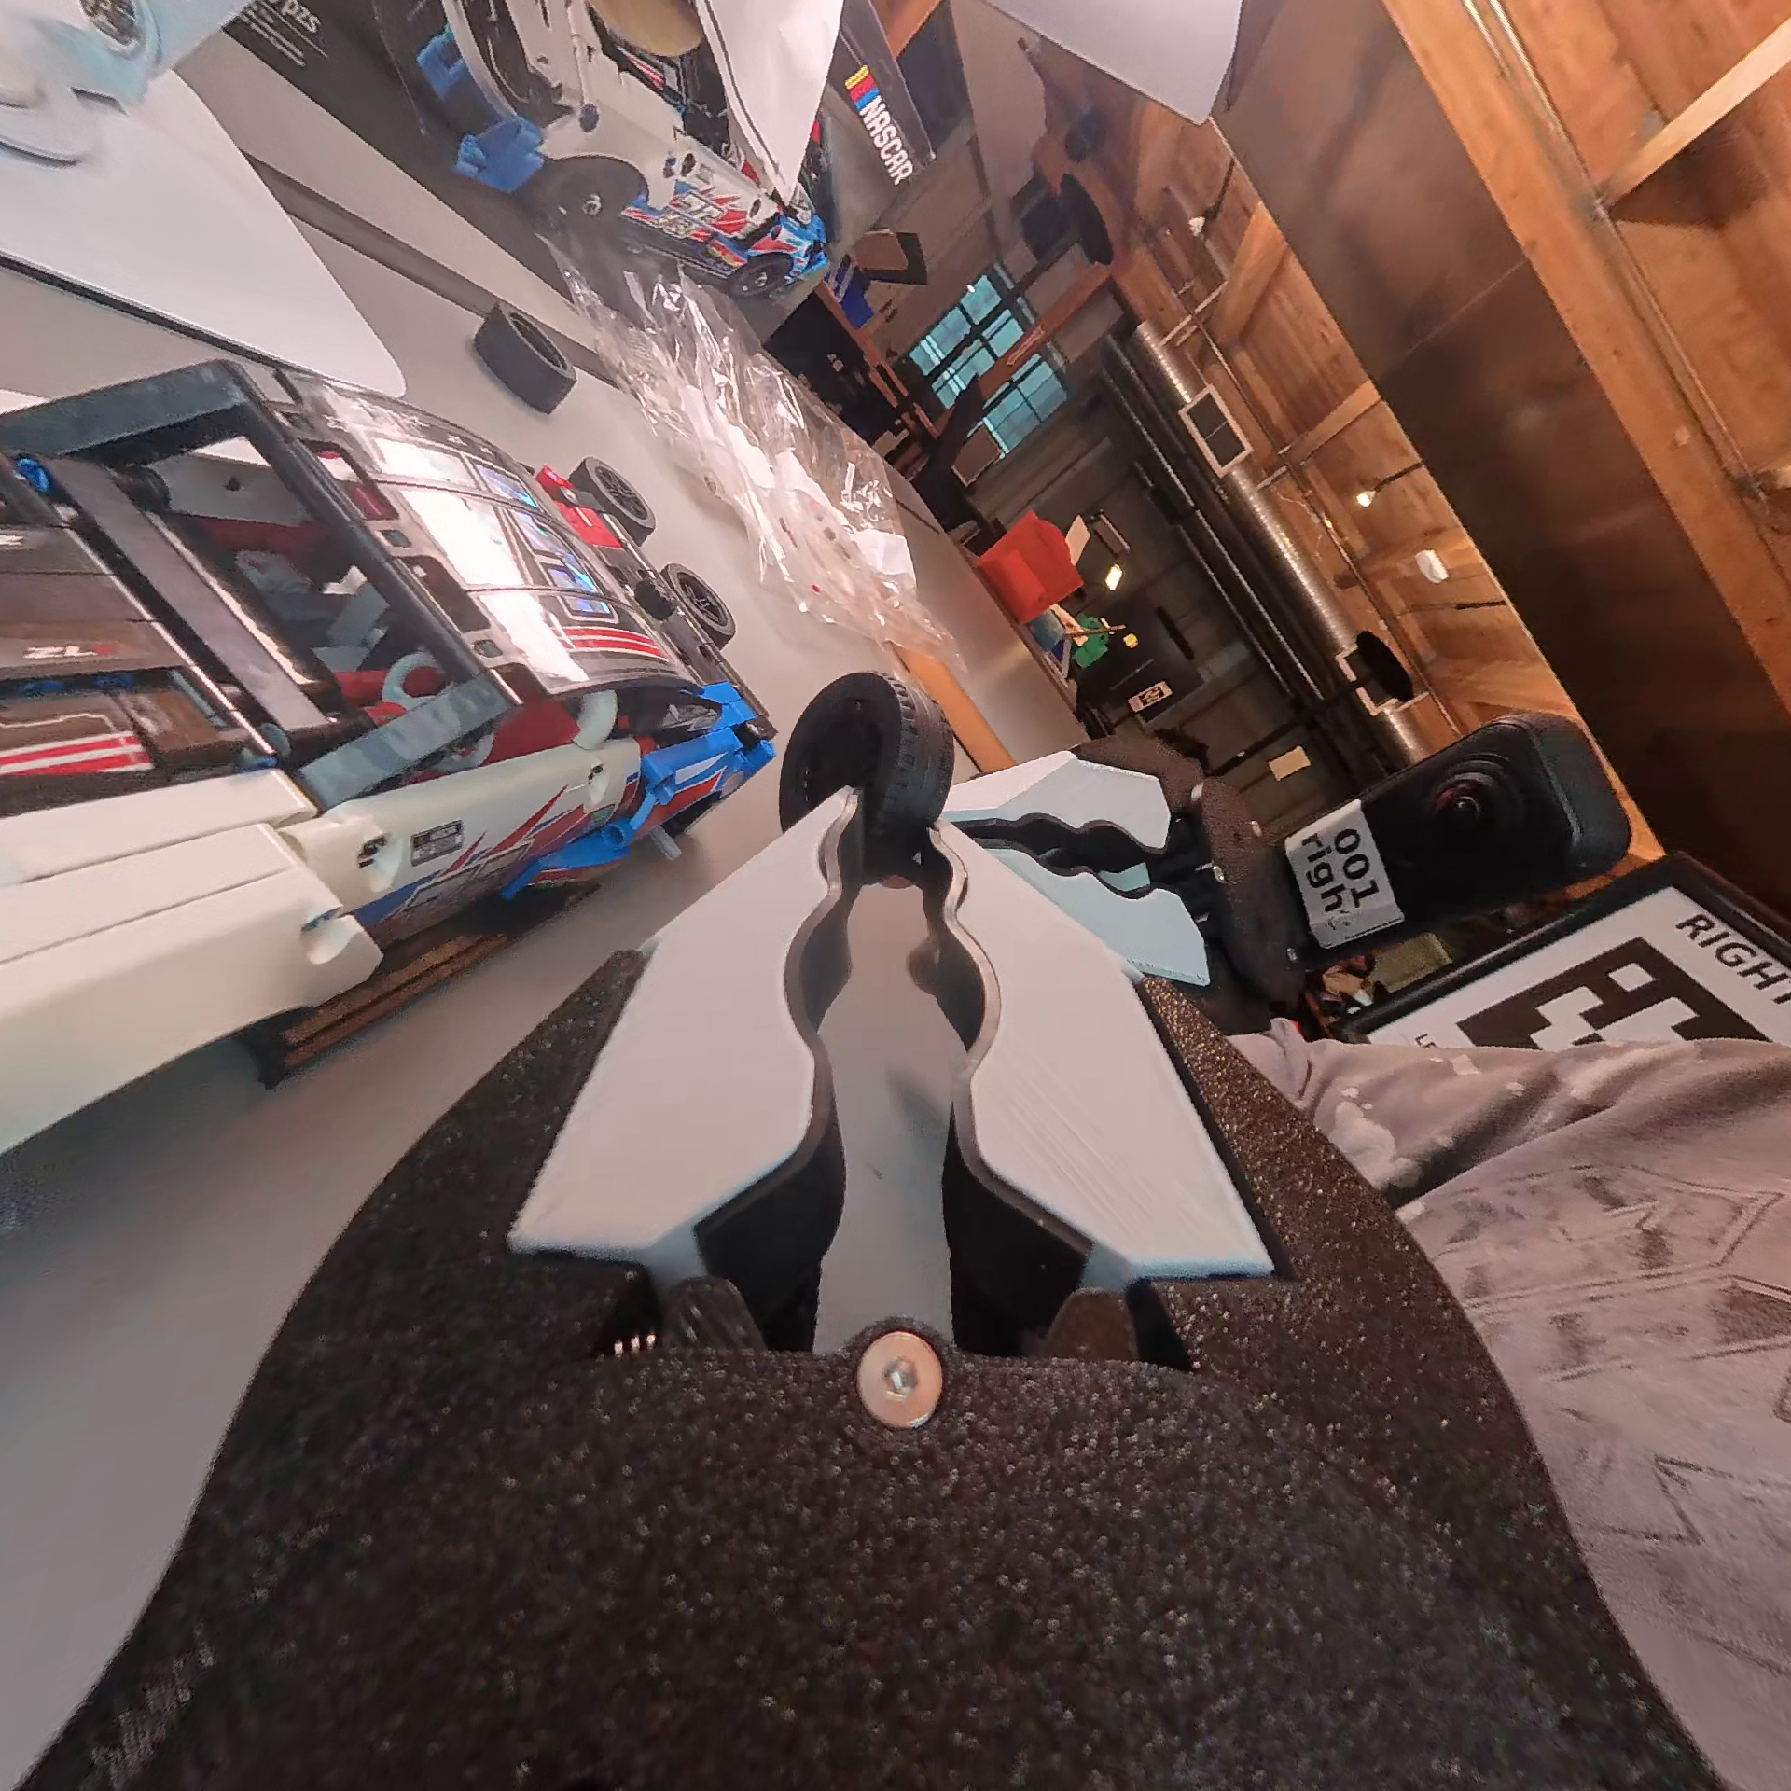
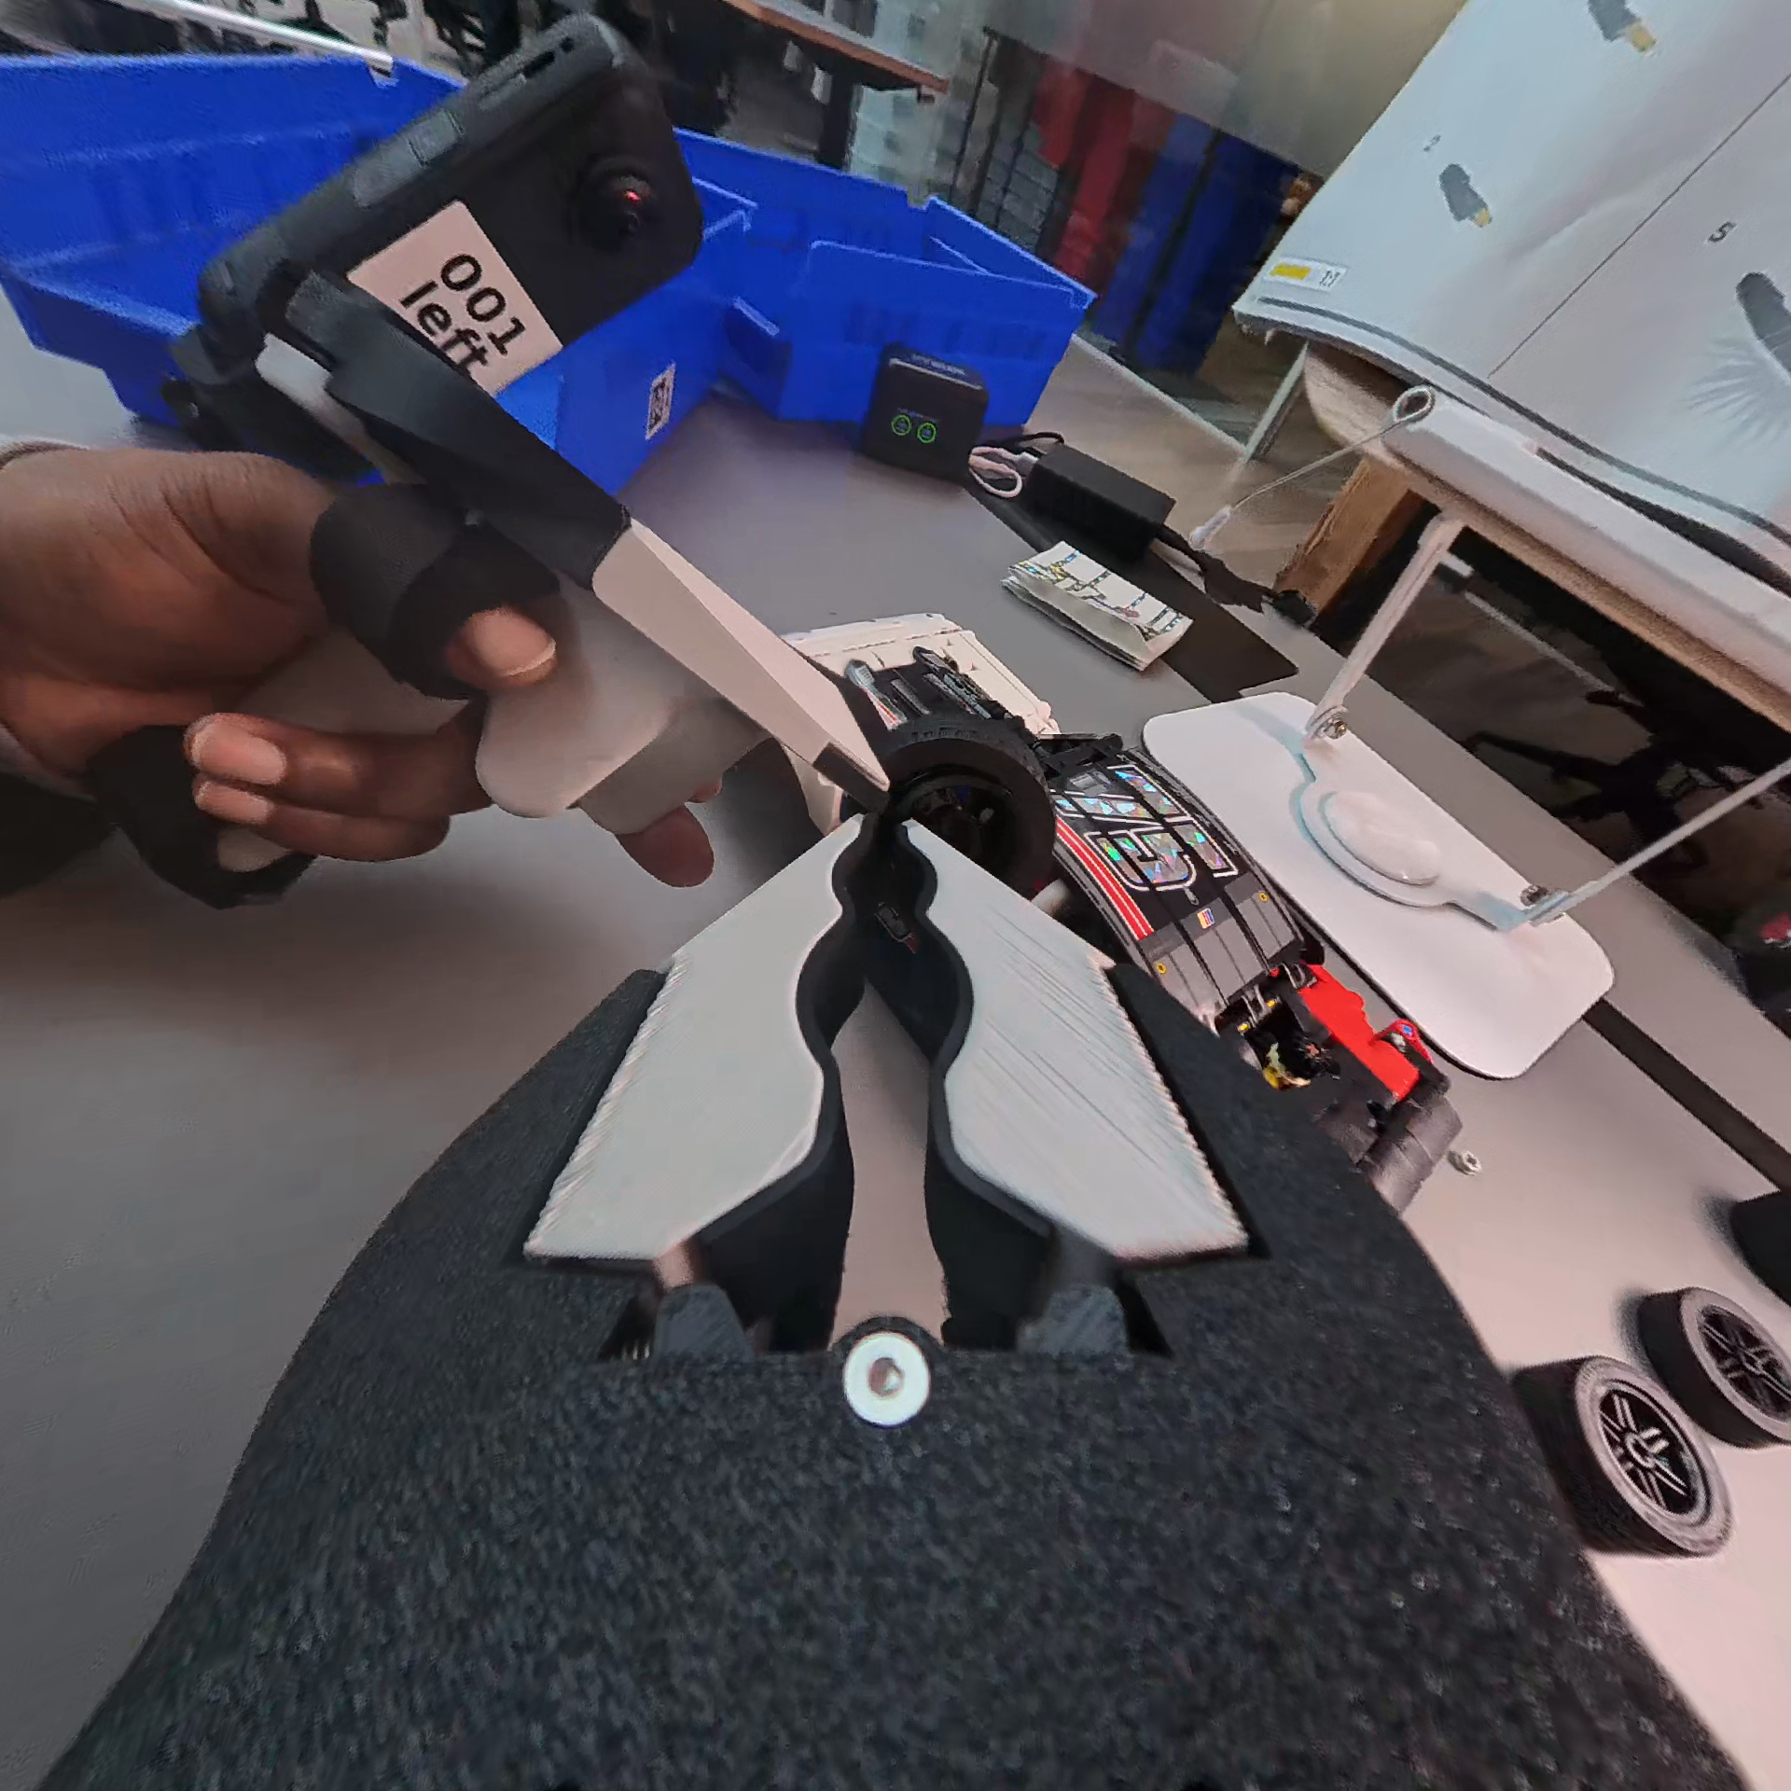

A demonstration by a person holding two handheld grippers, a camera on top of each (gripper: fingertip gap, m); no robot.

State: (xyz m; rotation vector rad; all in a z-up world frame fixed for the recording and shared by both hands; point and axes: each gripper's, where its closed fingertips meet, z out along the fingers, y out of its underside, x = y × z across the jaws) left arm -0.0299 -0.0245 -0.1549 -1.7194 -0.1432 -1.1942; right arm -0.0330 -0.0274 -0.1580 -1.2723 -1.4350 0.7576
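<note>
My left gripper is shut on a black toy wheel and holds it up off the grey table, just in front of a white, blue and red brick-built race car. In the right wrist view, the left gripper's finger reaches down to the same wheel, which is above the car's dark roof. My right gripper is shut, with its tips against the wheel's rim beside the left fingertip. It also shows in the left wrist view, where it touches the wheel from the right.
Loose black wheels lie on the table. Clear plastic bags and a printed box lie behind the car. Blue bins, a folded leaflet and a white stand base are nearby. Only a small space, under 4 cm, lies between the two pairs of fingers.
</note>
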